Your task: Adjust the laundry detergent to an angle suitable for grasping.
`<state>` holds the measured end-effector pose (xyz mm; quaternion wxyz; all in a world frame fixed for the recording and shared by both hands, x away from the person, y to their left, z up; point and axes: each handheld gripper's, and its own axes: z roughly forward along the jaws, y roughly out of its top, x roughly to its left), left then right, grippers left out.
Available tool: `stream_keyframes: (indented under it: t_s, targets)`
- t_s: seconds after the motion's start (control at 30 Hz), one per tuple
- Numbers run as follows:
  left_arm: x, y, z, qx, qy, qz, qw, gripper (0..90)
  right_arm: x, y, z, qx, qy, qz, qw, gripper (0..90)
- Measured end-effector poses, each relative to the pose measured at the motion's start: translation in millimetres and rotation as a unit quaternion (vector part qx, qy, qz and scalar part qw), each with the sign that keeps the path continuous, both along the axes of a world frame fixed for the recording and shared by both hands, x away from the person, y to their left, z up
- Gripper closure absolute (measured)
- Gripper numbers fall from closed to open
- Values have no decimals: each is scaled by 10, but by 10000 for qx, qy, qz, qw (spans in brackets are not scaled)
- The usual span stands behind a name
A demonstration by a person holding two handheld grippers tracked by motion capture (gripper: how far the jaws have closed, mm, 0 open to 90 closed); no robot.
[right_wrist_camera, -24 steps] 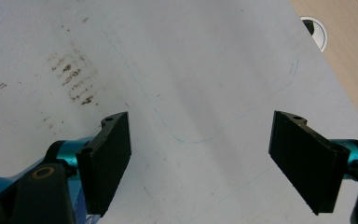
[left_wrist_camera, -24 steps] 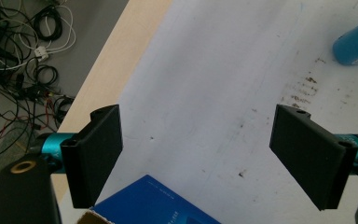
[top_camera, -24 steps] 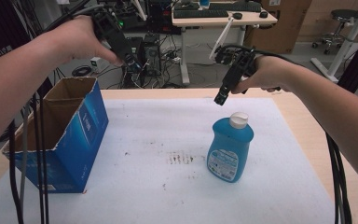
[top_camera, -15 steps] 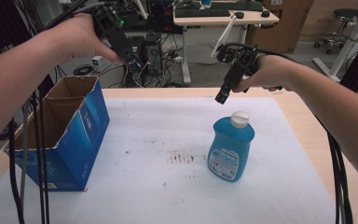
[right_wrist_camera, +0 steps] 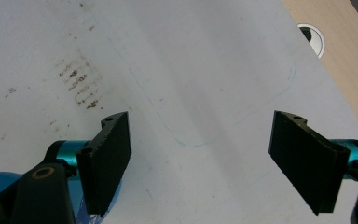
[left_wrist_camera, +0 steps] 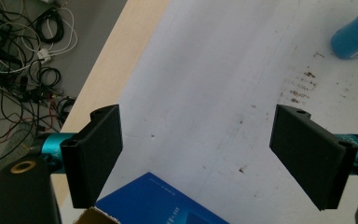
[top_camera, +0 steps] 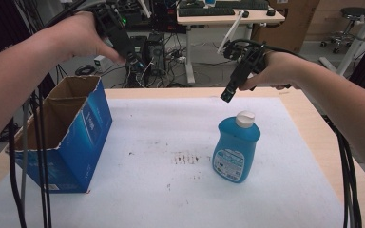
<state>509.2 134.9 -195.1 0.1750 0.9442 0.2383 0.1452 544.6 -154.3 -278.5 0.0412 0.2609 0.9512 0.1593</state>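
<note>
Blue plastic catches the eye first: a detergent bottle (top_camera: 235,149) with a white cap stands upright on the white sheet (top_camera: 171,190) that covers the bench (top_camera: 304,102), right of the middle and just beside a patch of brown stains (top_camera: 186,158). The right claw (top_camera: 229,94) hangs in the air above and slightly behind the bottle, tilted down toward it and apart from the cap. Seen from its own camera, the right claw (right_wrist_camera: 200,161) has its jaws spread wide with nothing between them but bare sheet, and a curve of the blue bottle (right_wrist_camera: 0,186) peeks in at the lower left corner.

Over on the left side, the left claw (top_camera: 132,56) is held high behind the far edge of the bench, well apart from the bottle. The left gripper view shows the left claw (left_wrist_camera: 198,156) equally wide and empty, with the corner of an open blue cardboard box (left_wrist_camera: 154,205) below it. That box (top_camera: 64,133) sits at the left edge of the sheet, flaps up.
</note>
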Motion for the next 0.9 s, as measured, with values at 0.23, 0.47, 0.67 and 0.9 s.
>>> stream_keyframes:
  t_s: [0.23,0.47,0.67,0.9]
  targets:
    - [-10,-11,-3,22,5,-43,10000,172,-21,-13,22,23,-18,4,10000,203]
    - [-19,-22,-5,57,3,-90,9999,172,-37,-47,57,83,-58,-5,9999,203]
    - [-17,-22,-9,61,-6,-114,9999,172,-32,-56,52,88,-61,-6,9999,203]
    - [-34,-53,-8,59,-10,-149,9999,172,-37,-56,57,113,-52,-11,9999,203]
